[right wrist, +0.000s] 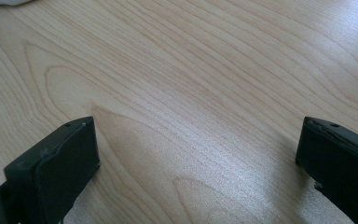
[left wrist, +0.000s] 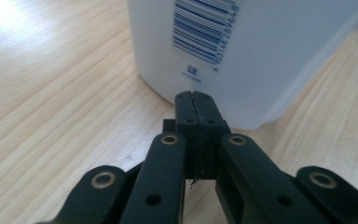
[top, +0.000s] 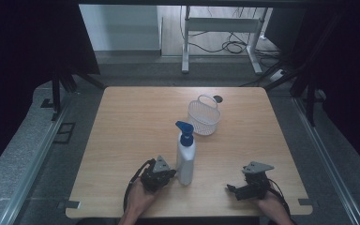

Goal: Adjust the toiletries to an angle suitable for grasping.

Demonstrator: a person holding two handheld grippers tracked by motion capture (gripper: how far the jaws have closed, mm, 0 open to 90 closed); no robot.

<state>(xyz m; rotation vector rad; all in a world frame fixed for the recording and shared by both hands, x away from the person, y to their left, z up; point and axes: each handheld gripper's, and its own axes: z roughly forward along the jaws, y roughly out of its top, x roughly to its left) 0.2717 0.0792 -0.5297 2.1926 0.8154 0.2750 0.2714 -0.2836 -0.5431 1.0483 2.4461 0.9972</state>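
A white spray bottle [top: 186, 161] with a blue trigger head [top: 185, 131] stands upright near the table's front middle. My left gripper [top: 171, 174] sits just left of its base, pointing at it. In the left gripper view the jaws are pressed together with nothing between them, and the tips of my left gripper [left wrist: 193, 98] sit right at the bottle's lower wall [left wrist: 261, 65] under its barcode label. My right gripper [top: 230, 189] rests near the front right, aimed left. In the right gripper view its jaws stand wide apart over bare wood, my right gripper [right wrist: 198, 140] holding nothing.
A white mesh basket [top: 204, 116] with a handle stands beyond the bottle, toward the table's back. A small dark round hole [top: 218, 99] lies behind it. The wooden table [top: 136, 122] has bare room on its left half and far right.
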